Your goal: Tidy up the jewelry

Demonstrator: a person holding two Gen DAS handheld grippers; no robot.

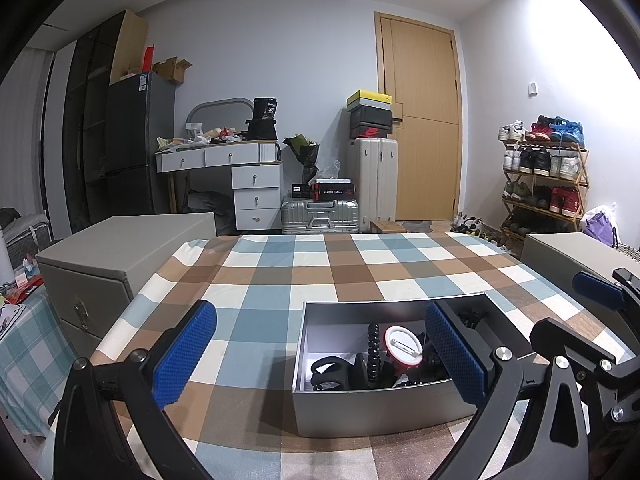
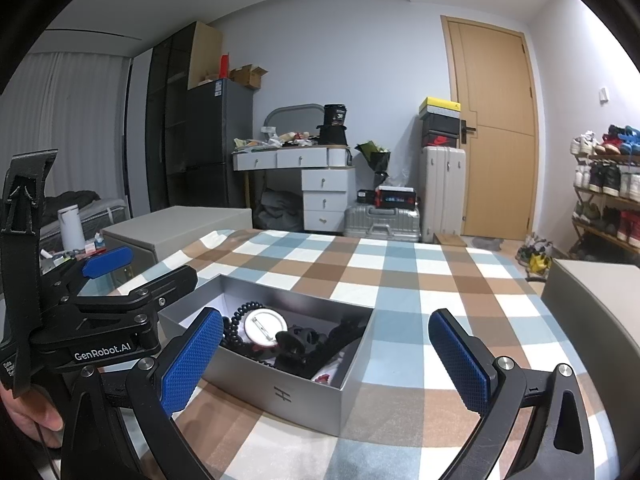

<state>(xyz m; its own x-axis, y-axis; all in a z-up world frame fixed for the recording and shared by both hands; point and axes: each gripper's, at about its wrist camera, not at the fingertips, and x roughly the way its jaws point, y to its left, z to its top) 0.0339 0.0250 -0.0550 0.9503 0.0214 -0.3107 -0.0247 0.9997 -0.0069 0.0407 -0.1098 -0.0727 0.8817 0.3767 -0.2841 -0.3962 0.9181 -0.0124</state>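
An open silver box (image 1: 372, 406) sits on the checkered tablecloth; it also shows in the right wrist view (image 2: 280, 392). Inside lie a round white pin badge (image 1: 403, 346) (image 2: 265, 327), a black bead string (image 1: 374, 350) (image 2: 242, 314), black hair clips (image 1: 330, 368) (image 2: 298, 340) and other dark pieces. My left gripper (image 1: 320, 354) is open and empty, just in front of the box's left part. My right gripper (image 2: 326, 354) is open and empty, over the box's near right corner. The right gripper also shows in the left wrist view (image 1: 596, 292), and the left gripper in the right wrist view (image 2: 108, 262).
A grey storage box (image 1: 120, 256) stands at the table's left edge and another (image 1: 580, 256) at the right edge. The checkered tablecloth (image 1: 320, 268) stretches behind the silver box. Beyond are a dresser, suitcases, a door and a shoe rack (image 1: 544, 176).
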